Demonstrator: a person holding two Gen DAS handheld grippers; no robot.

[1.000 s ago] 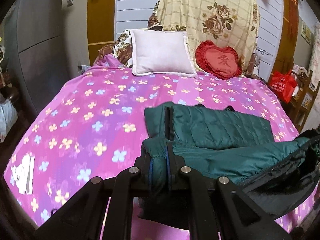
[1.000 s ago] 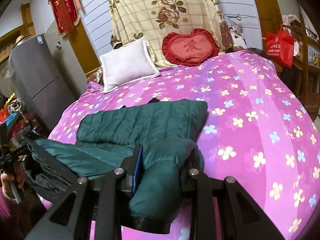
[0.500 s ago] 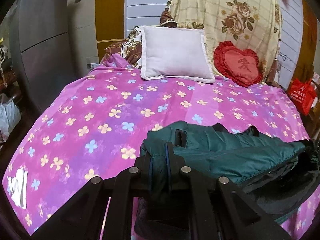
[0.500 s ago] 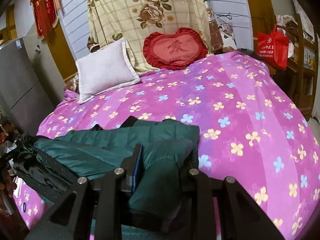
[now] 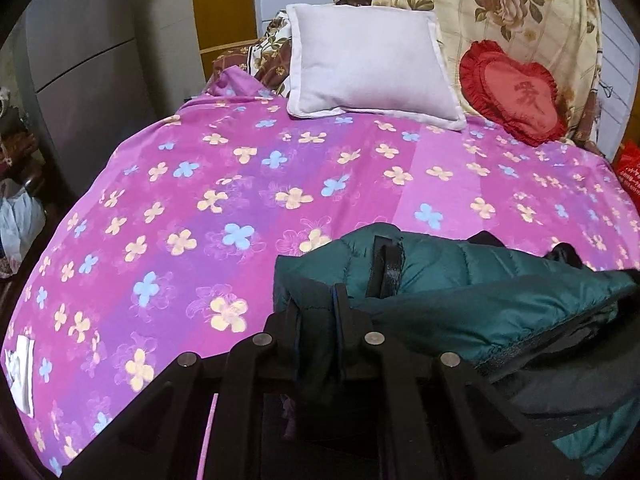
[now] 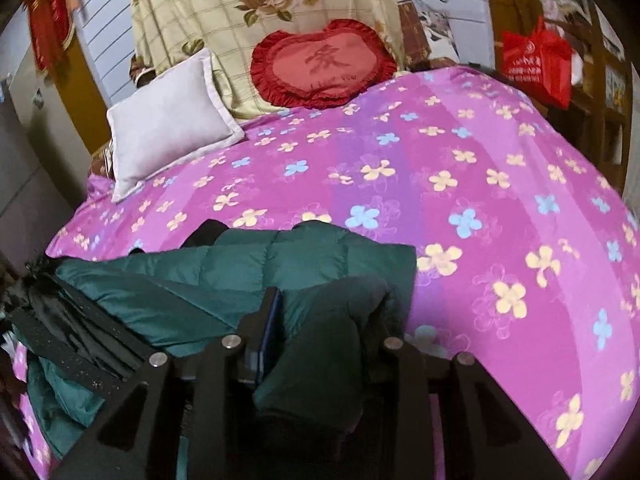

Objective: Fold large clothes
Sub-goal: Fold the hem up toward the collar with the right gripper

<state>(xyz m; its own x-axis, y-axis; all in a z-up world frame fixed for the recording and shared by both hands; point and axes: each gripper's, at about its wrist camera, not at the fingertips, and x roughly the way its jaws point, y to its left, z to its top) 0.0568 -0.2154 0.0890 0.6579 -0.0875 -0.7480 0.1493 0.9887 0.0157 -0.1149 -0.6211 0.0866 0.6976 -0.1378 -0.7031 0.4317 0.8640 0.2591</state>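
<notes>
Two grippers, both clamped on the same garment. Left gripper (image 5: 316, 312), lower centre of its frame: jaws drawn in tight on a bunched corner of the green padded jacket (image 5: 460, 276), fabric squeezed into a narrow ridge between them. Right gripper (image 6: 316, 320), lower centre of its frame: jaws set wider but filled by a thick roll of the jacket (image 6: 280, 272), one blue-lined finger (image 6: 272, 320) pressed against it.

Jacket sits at the bottom of both frames, on the near edge of the bed, part lifted and part resting on the purple flowered bedspread (image 5: 240, 184). One layer is doubled over another; the dark lining (image 5: 568, 364) shows at lower right of the left view, hanging below the green shell. A black strap or loop (image 5: 386, 268) stands up at the fold line.

Holding opposite ends likely keeps the edge taut between the two hands, so the doubled layer can be laid flat — judged, not seen. Thick padding explains the wider right grip.

Upper part of both frames: white pillow (image 5: 368, 64), red heart cushion (image 6: 324, 64), a rose-print blanket (image 6: 260, 4) draped behind them. All well apart from the jacket. Red bag (image 6: 536, 60) at upper right, off the bed.

Fold looks mid-way — lining still exposed, edges not aligned.
</notes>
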